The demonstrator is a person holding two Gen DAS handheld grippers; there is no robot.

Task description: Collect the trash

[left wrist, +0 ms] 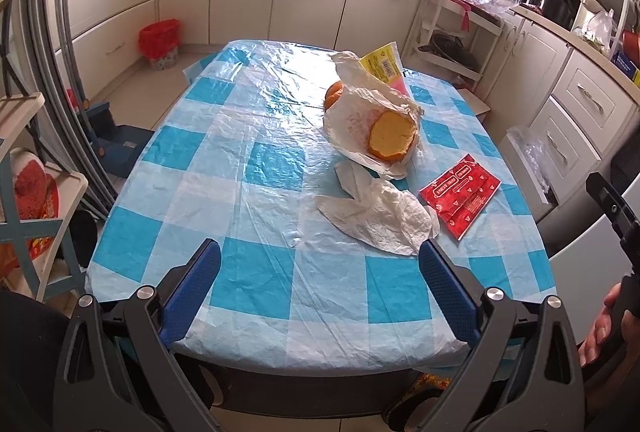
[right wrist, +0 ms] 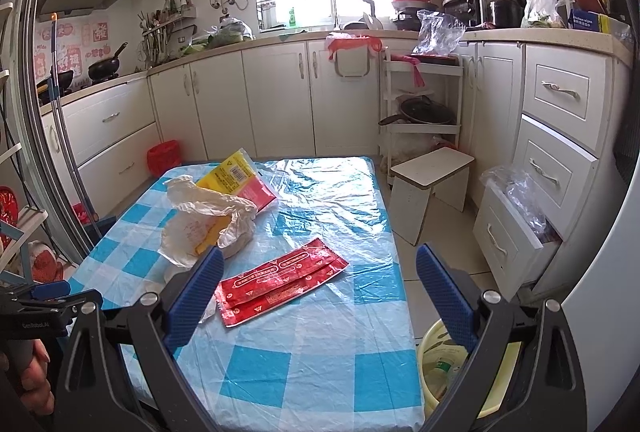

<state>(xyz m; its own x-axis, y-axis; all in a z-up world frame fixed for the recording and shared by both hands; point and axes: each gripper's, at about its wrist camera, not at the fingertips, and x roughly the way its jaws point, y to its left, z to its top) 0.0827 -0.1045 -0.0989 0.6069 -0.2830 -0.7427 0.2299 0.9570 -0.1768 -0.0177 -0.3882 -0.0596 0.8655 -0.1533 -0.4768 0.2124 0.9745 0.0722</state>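
- While the left wrist view looks down the blue-checked table, the left gripper hangs spread wide and empty over the near edge, presumably squared up for a first pick.
- Nearest its fingers lies a crumpled white wrapper; just beside that a flat red sachet; farther back a white paper bag cradling a bitten bun, with a yellow packet propped behind it.
- Seen from the right wrist, the right gripper is likewise released, holding nothing, hovering above the red sachet, probably its target.
- A pale yellow bin stands on the floor just beside the table's right edge, handy for dropping trash.
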